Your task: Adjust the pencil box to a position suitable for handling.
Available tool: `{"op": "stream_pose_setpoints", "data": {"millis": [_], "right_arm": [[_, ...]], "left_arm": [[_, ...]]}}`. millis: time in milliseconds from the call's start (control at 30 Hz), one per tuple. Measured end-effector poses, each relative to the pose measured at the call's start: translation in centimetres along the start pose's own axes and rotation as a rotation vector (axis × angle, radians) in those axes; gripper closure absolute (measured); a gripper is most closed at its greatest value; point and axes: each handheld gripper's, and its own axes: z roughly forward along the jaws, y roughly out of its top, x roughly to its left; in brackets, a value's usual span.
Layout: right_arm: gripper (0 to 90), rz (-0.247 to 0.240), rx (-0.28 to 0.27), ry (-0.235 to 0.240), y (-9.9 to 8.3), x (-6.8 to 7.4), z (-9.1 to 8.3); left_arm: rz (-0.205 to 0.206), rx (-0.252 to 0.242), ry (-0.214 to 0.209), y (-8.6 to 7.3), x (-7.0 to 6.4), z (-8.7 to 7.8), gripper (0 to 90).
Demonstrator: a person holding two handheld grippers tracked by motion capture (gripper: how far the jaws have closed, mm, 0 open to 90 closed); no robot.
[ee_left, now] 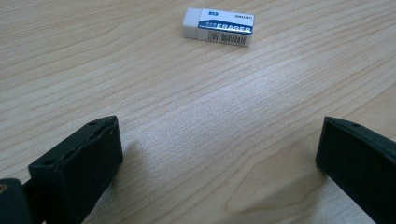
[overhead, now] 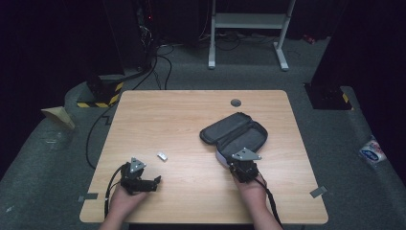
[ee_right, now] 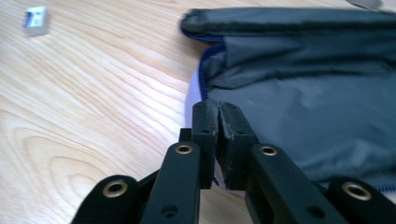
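Note:
A dark grey pencil case (overhead: 234,133) lies open on the wooden table (overhead: 191,115), right of centre. My right gripper (overhead: 238,163) sits at its near end. In the right gripper view the jaws are pressed together on the case's (ee_right: 303,93) blue-zipped rim, so this gripper (ee_right: 218,112) is shut on it. A small white eraser (overhead: 163,156) with a blue label lies left of centre. My left gripper (overhead: 154,181) rests low on the table just short of it. Its jaws stand wide apart with bare wood between them (ee_left: 217,140), and the eraser (ee_left: 218,27) lies straight ahead.
A grey round grommet (overhead: 235,102) is set into the table's far side. Grey tape strips mark the near corners (overhead: 318,191). Cables and a white stand (overhead: 249,21) are on the floor beyond the table.

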Motion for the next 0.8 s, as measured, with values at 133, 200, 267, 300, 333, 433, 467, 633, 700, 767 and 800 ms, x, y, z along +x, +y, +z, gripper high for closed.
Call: {"op": "stream_pose_setpoints", "data": {"millis": [133, 200, 267, 300, 333, 433, 467, 633, 700, 767, 800], "right_arm": [[86.3, 0.012, -0.023, 0.031, 0.2, 1.5, 0.7], [86.2, 0.009, -0.029, 0.037, 0.3, 1.8, 0.8], [79.3, 0.017, -0.032, 0.051, 0.5, 2.2, 1.0], [71.4, 0.031, -0.033, 0.066, 0.7, 2.3, 1.0], [65.5, 0.051, -0.038, 0.081, 0.9, 2.3, 0.9], [56.8, 0.077, -0.067, 0.062, 1.2, 1.6, -0.4], [55.4, 0.086, -0.078, 0.045, 1.3, 1.0, -0.9], [53.6, 0.132, -0.087, -0.109, 1.2, -4.3, -3.1], [54.6, 0.176, -0.074, -0.173, 0.9, -7.0, -3.4], [56.1, 0.215, -0.056, -0.223, 0.6, -9.5, -3.3], [58.0, 0.237, -0.029, -0.258, 0.3, -11.3, -2.8]], "left_arm": [[-0.001, 0.000, 0.001, 0.0, 0.0, 0.0, 0.9], [-0.001, 0.000, 0.002, 0.0, 0.0, 0.0, 0.9], [0.002, -0.001, 0.002, 0.0, 0.0, 0.1, 0.9], [0.002, -0.001, 0.001, 0.1, 0.0, 0.1, 0.9], [0.003, -0.002, 0.000, 0.1, 0.1, 0.1, 0.8], [0.009, -0.001, 0.000, 0.1, 0.1, 0.1, 0.8], [0.009, -0.001, 0.000, 0.1, 0.1, 0.1, 0.9], [0.004, -0.003, 0.004, 0.1, 0.0, 0.1, 1.0], [0.007, -0.002, 0.007, 0.1, 0.1, 0.1, 1.1], [0.007, -0.003, 0.005, 0.1, 0.1, 0.1, 1.1], [0.004, -0.002, 0.003, 0.1, 0.1, 0.1, 1.2]]}}
